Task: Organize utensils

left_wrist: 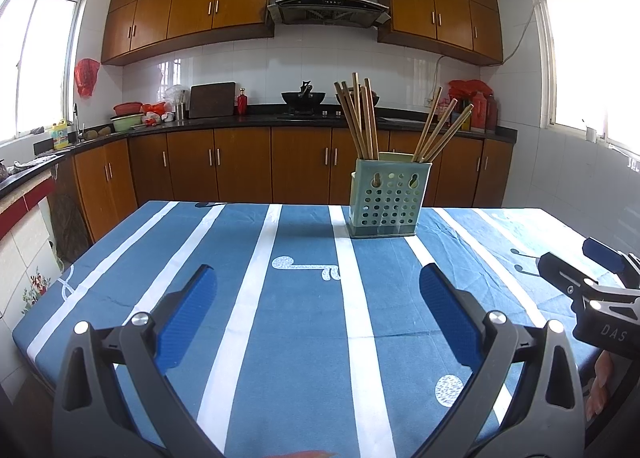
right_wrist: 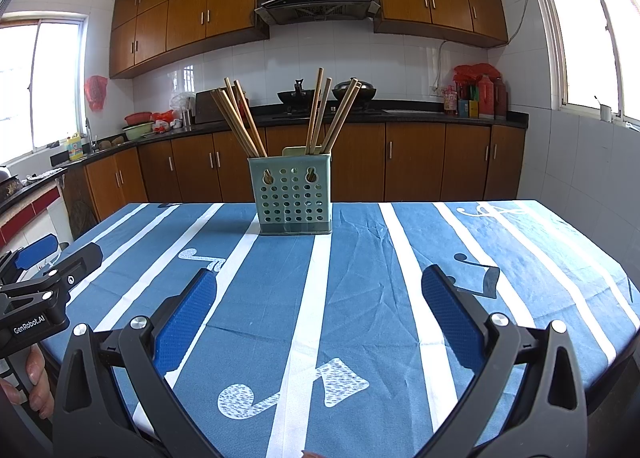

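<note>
A pale green perforated utensil holder (left_wrist: pixel 385 202) (right_wrist: pixel 295 200) stands upright near the far edge of the table. Wooden chopsticks stick up from it in two bunches: a left bunch (left_wrist: pixel 357 118) (right_wrist: pixel 239 118) and a right bunch (left_wrist: pixel 439 131) (right_wrist: pixel 331 114). My left gripper (left_wrist: pixel 318 278) is open and empty, low over the near table, well short of the holder. My right gripper (right_wrist: pixel 318 278) is open and empty, likewise short of the holder. Each gripper shows at the edge of the other's view: the right (left_wrist: pixel 600 258), the left (right_wrist: pixel 56 250).
The table carries a blue cloth with white stripes (left_wrist: pixel 280 318) (right_wrist: pixel 360 298). Behind it a dark counter (left_wrist: pixel 240 120) runs along wooden cabinets with woks, bottles and bowls. Windows are on both sides.
</note>
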Motion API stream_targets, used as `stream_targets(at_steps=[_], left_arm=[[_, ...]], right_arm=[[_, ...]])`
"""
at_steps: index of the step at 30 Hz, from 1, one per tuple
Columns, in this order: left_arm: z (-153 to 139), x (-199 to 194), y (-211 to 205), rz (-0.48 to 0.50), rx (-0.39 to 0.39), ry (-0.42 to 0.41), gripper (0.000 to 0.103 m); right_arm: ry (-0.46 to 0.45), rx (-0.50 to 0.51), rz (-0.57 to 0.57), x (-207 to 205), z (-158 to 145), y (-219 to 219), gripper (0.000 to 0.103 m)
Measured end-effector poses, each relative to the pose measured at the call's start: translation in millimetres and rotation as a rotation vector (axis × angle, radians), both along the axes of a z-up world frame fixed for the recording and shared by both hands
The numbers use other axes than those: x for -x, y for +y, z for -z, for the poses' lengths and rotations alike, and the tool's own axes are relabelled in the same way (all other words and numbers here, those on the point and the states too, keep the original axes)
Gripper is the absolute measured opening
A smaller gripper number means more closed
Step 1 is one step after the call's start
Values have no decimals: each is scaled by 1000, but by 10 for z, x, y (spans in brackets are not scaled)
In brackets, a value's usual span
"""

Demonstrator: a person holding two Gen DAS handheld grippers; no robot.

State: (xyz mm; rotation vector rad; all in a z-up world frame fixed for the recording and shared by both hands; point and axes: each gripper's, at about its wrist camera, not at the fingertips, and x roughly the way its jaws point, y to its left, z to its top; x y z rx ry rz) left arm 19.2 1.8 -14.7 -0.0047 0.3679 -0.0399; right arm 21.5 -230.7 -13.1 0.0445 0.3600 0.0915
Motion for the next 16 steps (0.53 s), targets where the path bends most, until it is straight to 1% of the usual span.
stream_targets(at_steps=[16], left_arm=[[18,-20,20,-2,3,4,99]], right_arm=[[2,-3,3,0,23,12,101]])
